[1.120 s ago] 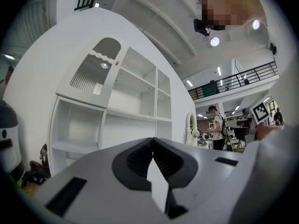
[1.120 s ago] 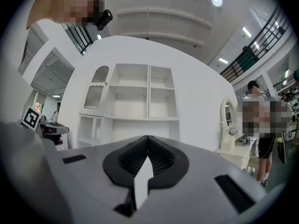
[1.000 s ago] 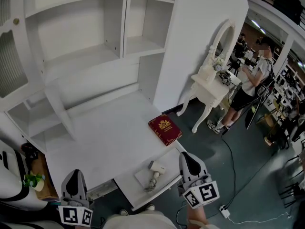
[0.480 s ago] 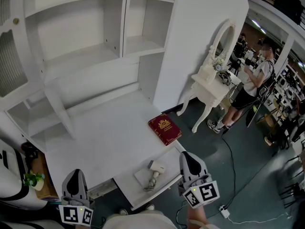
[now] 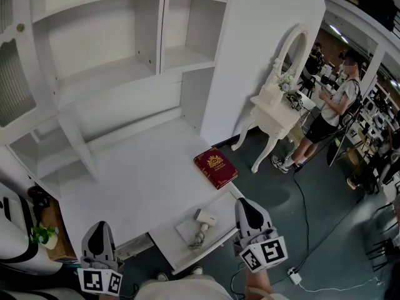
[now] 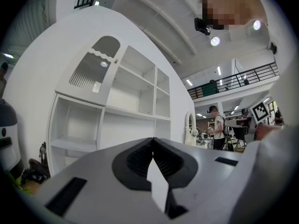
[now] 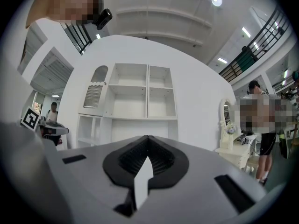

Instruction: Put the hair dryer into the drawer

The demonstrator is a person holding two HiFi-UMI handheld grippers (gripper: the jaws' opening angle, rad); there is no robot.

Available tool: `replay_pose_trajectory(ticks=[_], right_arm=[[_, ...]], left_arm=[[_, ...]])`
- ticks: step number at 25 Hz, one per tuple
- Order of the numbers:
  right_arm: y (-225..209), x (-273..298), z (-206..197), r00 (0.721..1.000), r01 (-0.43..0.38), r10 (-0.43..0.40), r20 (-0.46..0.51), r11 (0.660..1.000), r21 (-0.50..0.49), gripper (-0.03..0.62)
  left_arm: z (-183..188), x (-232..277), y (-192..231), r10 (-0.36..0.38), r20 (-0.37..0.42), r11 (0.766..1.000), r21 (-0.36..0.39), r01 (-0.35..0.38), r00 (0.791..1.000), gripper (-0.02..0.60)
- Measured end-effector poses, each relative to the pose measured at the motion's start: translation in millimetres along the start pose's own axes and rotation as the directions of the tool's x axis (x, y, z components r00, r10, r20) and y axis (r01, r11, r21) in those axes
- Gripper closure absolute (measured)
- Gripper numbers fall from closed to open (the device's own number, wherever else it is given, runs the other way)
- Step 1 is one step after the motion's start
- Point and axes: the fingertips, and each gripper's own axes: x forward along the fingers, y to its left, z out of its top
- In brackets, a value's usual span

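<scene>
White desk [image 5: 144,180] under a tall shelf unit [image 5: 125,36] fills the head view; its drawer [image 5: 164,237] stands pulled out at the near edge, and the hair dryer [image 5: 204,220] lies inside it — head toward the far right, handle and cord trailing near left, so its long axis runs on that diagonal; a red book [image 5: 216,169] lies at the desk's right edge. The left gripper [image 5: 99,229] and right gripper [image 5: 244,205] sit at the near edge, neither touching the dryer; nothing on the desk has shifted since the earlier frames — only the person [image 5: 325,114] by the vanity table [image 5: 275,114] has changed stance.

Left gripper view: jaws closed together, empty, facing the shelves.

Right gripper view: jaws likewise closed on nothing; shelf unit ahead, vanity at right.
</scene>
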Motion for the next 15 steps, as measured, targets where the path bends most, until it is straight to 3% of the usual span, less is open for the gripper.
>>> replay_pose_trajectory(ticks=[15], right_arm=[[2.3, -0.9, -0.9, 1.0, 0.005, -0.006, -0.008, 1.0, -0.01, 0.583]], left_arm=[[-1.6, 0.9, 0.0, -0.01, -0.001, 1.0, -0.005, 0.01, 1.0, 0.566]])
